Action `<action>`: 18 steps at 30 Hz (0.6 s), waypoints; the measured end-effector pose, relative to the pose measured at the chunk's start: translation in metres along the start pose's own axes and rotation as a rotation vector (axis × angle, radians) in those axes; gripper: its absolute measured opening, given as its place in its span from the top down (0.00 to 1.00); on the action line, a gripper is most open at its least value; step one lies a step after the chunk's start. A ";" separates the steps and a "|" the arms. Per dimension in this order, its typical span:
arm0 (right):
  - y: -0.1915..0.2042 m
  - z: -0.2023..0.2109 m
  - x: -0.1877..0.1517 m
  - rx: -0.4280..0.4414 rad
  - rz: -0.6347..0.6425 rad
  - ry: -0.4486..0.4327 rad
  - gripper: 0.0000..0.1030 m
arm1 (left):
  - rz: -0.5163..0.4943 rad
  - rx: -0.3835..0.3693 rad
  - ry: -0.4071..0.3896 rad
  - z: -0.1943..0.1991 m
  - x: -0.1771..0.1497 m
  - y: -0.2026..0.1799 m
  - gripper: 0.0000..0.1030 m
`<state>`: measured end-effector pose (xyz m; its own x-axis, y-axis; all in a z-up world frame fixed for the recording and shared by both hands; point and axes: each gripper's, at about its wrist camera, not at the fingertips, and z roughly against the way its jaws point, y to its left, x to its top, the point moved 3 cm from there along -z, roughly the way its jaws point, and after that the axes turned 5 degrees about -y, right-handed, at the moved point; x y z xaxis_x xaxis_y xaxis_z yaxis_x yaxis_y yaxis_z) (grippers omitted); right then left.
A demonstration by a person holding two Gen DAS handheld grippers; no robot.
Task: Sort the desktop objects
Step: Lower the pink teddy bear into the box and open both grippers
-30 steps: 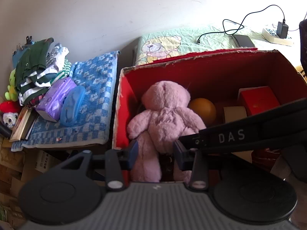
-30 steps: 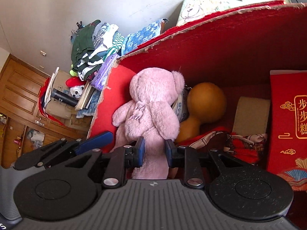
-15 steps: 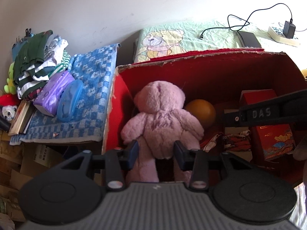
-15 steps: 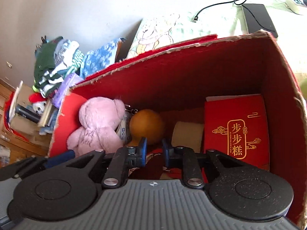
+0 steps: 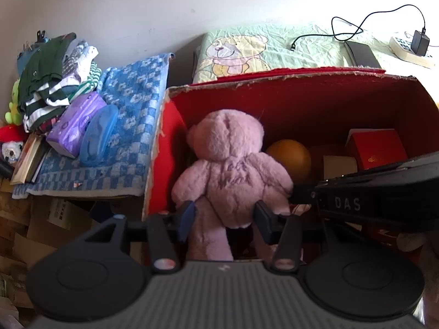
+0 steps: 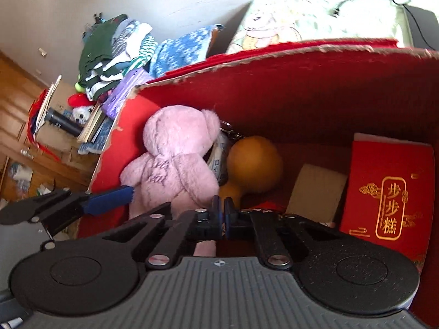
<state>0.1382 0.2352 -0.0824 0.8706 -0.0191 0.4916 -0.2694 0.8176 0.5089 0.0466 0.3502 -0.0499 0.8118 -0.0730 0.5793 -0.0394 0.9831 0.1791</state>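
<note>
Pink plush bear [image 5: 230, 170] sits inside the red cardboard box [image 5: 301, 101], up against its left wall, back turned to both cameras with some stitched writing across it that I can't read. Left gripper [image 5: 226, 218] is spread wide, one finger on each side of the bear's lower body, and I honestly can't tell if the pads are touching the fur or just close to it. Right gripper [image 6: 221, 216] has its two fingers pinched nearly together with only a thin slit between them, nothing in there as far as I can see, and it hangs just over the box floor right of the bear's leg.

Just right of the bear is an orange gourd [image 6: 253, 159], round top with a narrower bit below, touching or almost touching the bear's side. Something with blue print is wedged between the two, too hidden to name. Further right there's a plain tan card box [image 6: 318, 189], then a red gift box [image 6: 389, 189] with gold Chinese characters leaning by the right wall. Some red patterned fabric lies on the box floor near the front.

Outside the box, on the left, a blue checked towel [image 5: 131, 126] carries a purple tissue pack [image 5: 75, 122] and a clear blue case [image 5: 98, 137], with a pile of folded clothes [image 5: 52, 76] behind them.
</note>
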 end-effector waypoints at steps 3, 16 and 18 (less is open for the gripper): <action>0.000 0.003 -0.002 0.006 -0.001 0.010 0.96 | -0.001 0.004 0.003 -0.001 0.000 -0.001 0.50; -0.003 0.005 -0.002 -0.004 -0.087 0.013 0.87 | 0.023 -0.002 0.028 -0.004 0.001 0.002 0.44; -0.002 0.005 -0.002 -0.007 -0.084 0.010 0.86 | 0.023 -0.002 0.028 -0.004 0.001 0.001 0.44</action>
<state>0.1347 0.2305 -0.0805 0.8943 -0.0820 0.4399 -0.1920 0.8176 0.5428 0.0496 0.3519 -0.0526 0.8267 -0.0459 0.5608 -0.0571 0.9847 0.1648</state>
